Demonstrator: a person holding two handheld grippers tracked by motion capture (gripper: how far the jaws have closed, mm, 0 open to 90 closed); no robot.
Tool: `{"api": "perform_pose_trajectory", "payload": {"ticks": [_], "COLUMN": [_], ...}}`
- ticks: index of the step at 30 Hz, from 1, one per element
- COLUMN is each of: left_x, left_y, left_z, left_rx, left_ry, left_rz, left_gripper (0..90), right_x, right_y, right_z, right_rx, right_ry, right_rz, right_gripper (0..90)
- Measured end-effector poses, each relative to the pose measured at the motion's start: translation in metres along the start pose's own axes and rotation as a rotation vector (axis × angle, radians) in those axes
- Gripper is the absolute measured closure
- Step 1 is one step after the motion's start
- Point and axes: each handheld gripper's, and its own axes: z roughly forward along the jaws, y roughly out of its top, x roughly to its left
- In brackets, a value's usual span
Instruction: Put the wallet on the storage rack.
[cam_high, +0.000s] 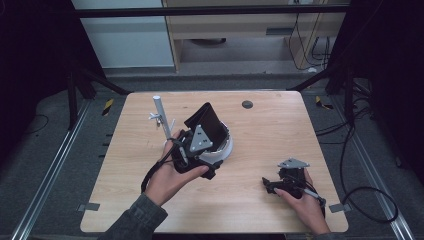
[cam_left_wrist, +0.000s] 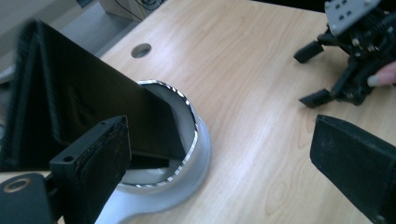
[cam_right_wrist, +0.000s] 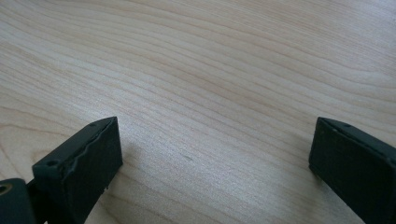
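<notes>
Surrounding everything is a dim room with a grey floor (cam_high: 60, 150), metal rails along it and loose cables (cam_high: 370, 200) at the right; a pale cabinet (cam_high: 240, 30) stands beyond. At the centre sits a light wooden table (cam_high: 280, 145) with visible grain, rounded corners and 1 small dark hole (cam_high: 247, 104) near its far edge. On it, left of centre, rests a white ring-shaped holder (cam_high: 226, 147) with a shiny inner rim, and a flat black folded sheet (cam_high: 209, 122) stands tilted inside it, its lower end down in the ring and its upper end leaning toward the far left. Just beside the holder rises a thin white post (cam_high: 159, 114) with small clips. The left gripper (cam_left_wrist: 219, 154) hovers close over the ring, jaws spread wide; 1 jaw lies near the black sheet, with nothing pressed between the 2. The right gripper (cam_high: 272, 183) rests low near the front right of the table, jaws wide apart over bare wood.
</notes>
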Motion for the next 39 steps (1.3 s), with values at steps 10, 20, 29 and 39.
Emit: {"api": "perform_pose_trajectory", "payload": {"ticks": [10, 20, 29, 39], "left_x": [-0.011, -0.005, 0.005, 0.021], "left_y": [-0.037, -0.083, -0.123, -0.16], "left_z": [0.012, 0.024, 0.024, 0.019], "left_rx": [0.035, 0.08, 0.108, 0.13], "left_ry": [-0.037, -0.04, -0.029, 0.034], "left_rz": [-0.039, -0.118, -0.193, -0.26], "left_gripper": [5.3, 5.4, 5.3, 6.1], "right_x": [0.0, 0.0, 0.0, 0.001], "right_y": [0.0, 0.0, 0.0, 0.0], "right_z": [0.0, 0.0, 0.0, 0.0], "right_rx": [0.0, 0.0, 0.0, 0.001], "right_ry": [0.0, 0.0, 0.0, 0.001], "right_rz": [0.002, 0.0, 0.001, 0.004], "right_gripper": [2.8, 2.9, 2.9, 2.9]}}
